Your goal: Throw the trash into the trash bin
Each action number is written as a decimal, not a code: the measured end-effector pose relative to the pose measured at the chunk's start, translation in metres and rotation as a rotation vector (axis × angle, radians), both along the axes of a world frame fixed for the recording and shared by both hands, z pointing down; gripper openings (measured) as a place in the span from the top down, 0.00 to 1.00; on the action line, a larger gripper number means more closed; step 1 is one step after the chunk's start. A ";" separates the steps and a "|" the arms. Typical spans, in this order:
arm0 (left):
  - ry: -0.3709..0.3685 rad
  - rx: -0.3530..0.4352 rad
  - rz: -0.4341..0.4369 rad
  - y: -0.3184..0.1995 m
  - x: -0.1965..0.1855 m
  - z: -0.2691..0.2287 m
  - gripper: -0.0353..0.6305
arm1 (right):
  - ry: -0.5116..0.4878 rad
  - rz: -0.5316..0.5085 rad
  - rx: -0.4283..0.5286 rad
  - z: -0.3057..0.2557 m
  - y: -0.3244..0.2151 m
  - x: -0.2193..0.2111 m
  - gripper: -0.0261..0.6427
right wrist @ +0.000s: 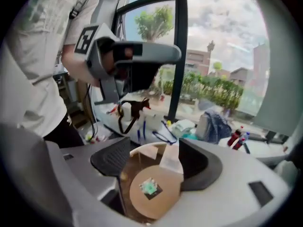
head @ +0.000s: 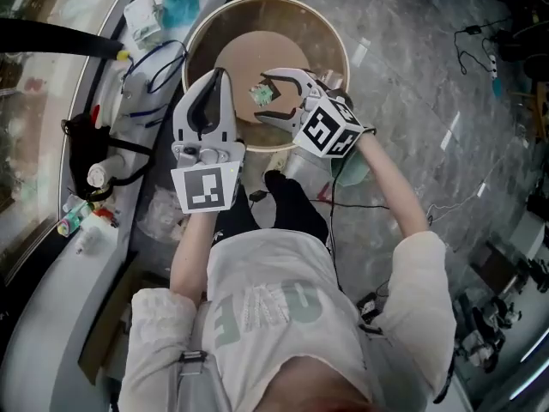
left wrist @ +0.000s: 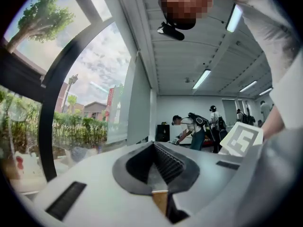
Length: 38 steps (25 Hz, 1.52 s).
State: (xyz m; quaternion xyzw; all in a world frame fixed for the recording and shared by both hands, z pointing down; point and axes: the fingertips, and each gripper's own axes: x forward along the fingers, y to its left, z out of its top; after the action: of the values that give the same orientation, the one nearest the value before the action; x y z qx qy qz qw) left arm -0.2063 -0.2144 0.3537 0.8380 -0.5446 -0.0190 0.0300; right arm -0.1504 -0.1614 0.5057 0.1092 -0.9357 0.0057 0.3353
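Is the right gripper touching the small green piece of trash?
Apart. The right gripper view shows the green trash between the right gripper's open jaws, bin floor visible all around it.

Tan-brown inside the trash bin (head: pixel 330 37), cream along its rim, upper centre. Green and white on the trash (head: pixel 258 95). Pale grey with black pads on left hand-held gripper (head: pixel 220 74) and right hand-held gripper (head: pixel 264 97); black-and-white square markers (head: pixel 206 189). Grey marbled floor (head: pixel 429 84), right.
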 end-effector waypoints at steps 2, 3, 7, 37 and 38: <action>0.012 -0.058 -0.041 -0.006 -0.012 0.039 0.93 | 0.127 -0.101 -0.062 0.068 0.002 0.005 0.47; 0.015 -0.078 -0.060 -0.010 -0.018 0.056 0.93 | 0.197 -0.143 -0.070 0.103 0.003 0.008 0.47; 0.015 -0.131 -0.104 -0.017 -0.033 0.115 0.93 | 0.510 -0.332 -0.012 0.235 0.006 0.033 0.47; 0.007 -0.291 -0.191 0.010 -0.070 0.195 0.93 | 0.829 -0.439 -0.271 0.361 0.035 0.043 0.94; 0.011 -0.290 -0.197 0.011 -0.071 0.192 0.93 | 0.823 -0.426 -0.269 0.357 0.036 0.042 0.94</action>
State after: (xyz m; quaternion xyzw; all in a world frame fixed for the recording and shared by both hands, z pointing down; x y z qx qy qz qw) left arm -0.2775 -0.2035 0.5456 0.7674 -0.6209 0.0523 0.1513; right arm -0.1085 -0.1257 0.8625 -0.1362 -0.7180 0.0142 0.6825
